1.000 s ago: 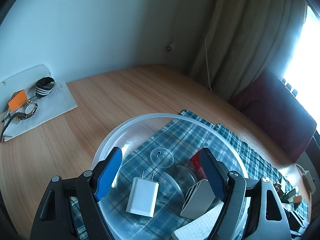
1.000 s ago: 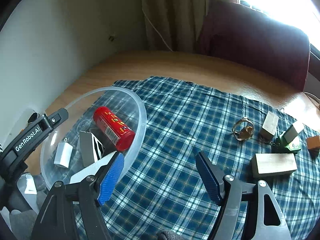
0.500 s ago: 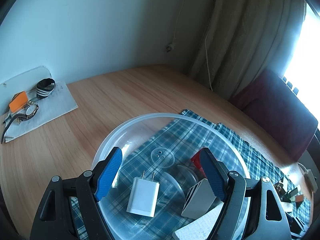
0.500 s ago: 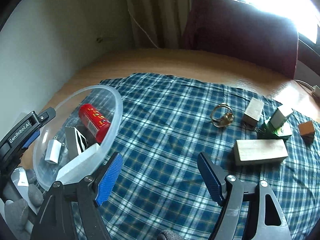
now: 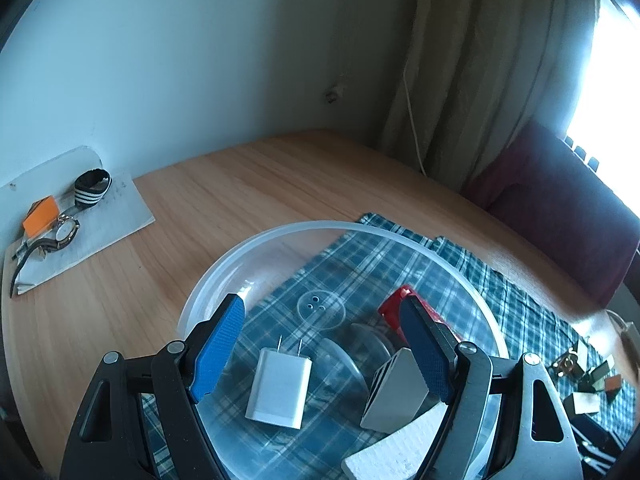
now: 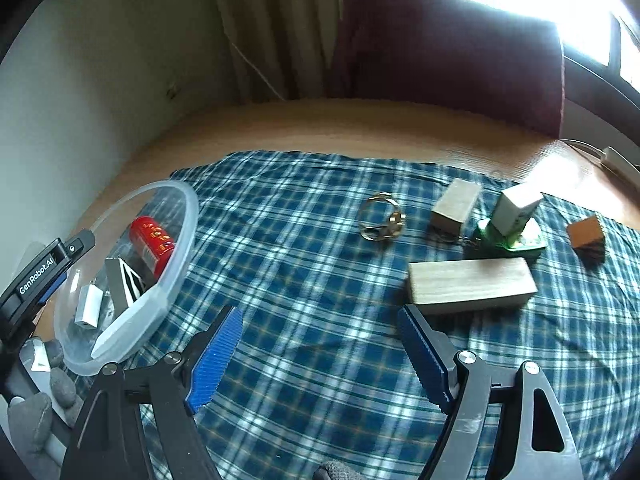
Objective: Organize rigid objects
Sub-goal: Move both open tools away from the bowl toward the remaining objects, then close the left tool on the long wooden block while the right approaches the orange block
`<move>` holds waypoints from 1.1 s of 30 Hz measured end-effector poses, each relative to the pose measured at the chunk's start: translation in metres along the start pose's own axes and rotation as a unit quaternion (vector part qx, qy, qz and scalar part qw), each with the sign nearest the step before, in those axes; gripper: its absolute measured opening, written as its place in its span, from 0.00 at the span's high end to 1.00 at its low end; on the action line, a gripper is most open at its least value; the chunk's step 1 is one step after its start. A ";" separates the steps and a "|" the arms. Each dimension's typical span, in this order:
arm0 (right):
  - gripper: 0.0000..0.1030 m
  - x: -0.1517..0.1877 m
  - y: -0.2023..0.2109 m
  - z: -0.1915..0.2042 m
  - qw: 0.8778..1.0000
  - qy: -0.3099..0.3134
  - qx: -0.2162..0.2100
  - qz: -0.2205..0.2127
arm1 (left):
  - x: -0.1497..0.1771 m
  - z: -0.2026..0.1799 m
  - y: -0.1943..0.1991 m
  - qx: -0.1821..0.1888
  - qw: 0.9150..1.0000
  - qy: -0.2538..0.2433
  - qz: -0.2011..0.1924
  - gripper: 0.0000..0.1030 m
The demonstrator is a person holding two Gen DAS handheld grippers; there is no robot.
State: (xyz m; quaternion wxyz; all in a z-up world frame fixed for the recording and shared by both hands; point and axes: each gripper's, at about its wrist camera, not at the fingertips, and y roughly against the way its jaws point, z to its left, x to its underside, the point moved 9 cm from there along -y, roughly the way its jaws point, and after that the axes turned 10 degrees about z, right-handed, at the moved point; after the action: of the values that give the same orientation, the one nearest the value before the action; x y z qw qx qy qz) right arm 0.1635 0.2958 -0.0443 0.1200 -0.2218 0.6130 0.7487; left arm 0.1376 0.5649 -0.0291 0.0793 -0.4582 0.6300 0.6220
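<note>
Likely next pick: long pale wooden block (image 6: 471, 286) on the plaid cloth (image 6: 304, 248), just ahead of the right claw (image 6: 320, 360), open and empty. Rigid, light, unslippery; grip across its short sides. Left claw (image 5: 320, 354) open over clear plastic bowl (image 5: 240, 256).

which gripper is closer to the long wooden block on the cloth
Right. The right gripper hangs open just short of the long wooden block, one fingertip almost at its near edge. The left gripper is over the clear bowl, well off.
</note>
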 end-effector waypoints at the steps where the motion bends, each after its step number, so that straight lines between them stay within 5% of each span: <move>1: 0.19 0.001 0.002 -0.004 1.000 -0.002 0.001 -0.001 | 0.001 -0.001 0.000 -0.001 1.000 -0.001 0.000 0.22; 20: 0.19 0.011 0.020 -0.084 0.997 -0.062 0.034 -0.017 | 0.026 -0.060 0.022 0.031 0.997 -0.076 0.009 0.18; 33: 0.19 0.017 0.031 -0.146 0.992 -0.105 0.063 -0.021 | 0.049 -0.118 0.035 0.075 0.987 -0.135 0.043 0.18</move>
State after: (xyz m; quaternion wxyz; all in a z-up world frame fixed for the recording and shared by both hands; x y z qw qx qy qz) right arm 0.1619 0.1459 -0.0479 0.2132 -0.1469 0.6383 0.7250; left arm 0.1419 0.4340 -0.0121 0.1710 -0.3349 0.6774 0.6323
